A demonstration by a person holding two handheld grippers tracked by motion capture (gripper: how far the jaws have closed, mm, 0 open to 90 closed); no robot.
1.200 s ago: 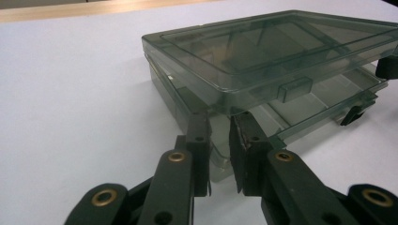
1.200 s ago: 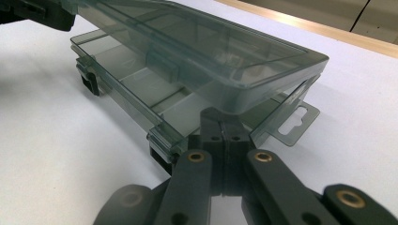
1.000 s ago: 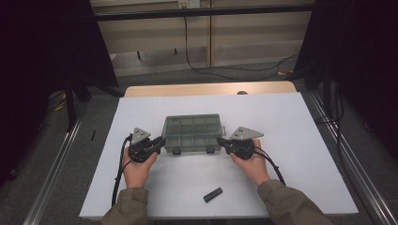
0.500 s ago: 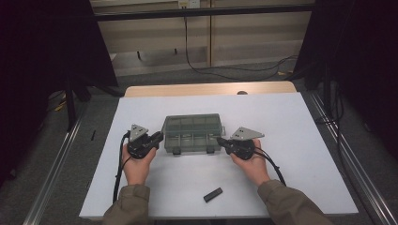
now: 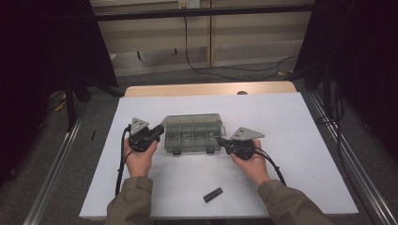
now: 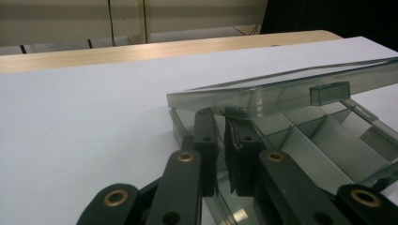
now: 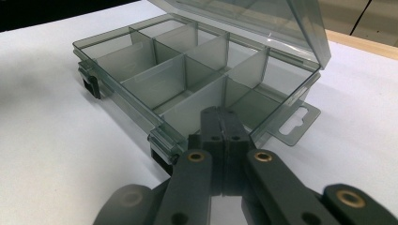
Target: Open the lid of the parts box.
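Here the compartment box [image 5: 192, 133] sits mid-tabletop [image 5: 291, 122], lid [image 6: 281, 89] partly raised. The left gripper [image 6: 224, 140], jaws just closing, pinches the lid's corner; the right gripper [image 7: 221, 123], closed and empty, braces the base. Best to lift slowly, keeping that base pinned

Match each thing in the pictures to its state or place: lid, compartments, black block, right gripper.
Things:
1. lid
2. compartments
3. black block
4. right gripper

States or places:
A. jaws shut
B. raised
C. near the front edge of the table
D. empty

Pairs: 1-B, 2-D, 3-C, 4-A
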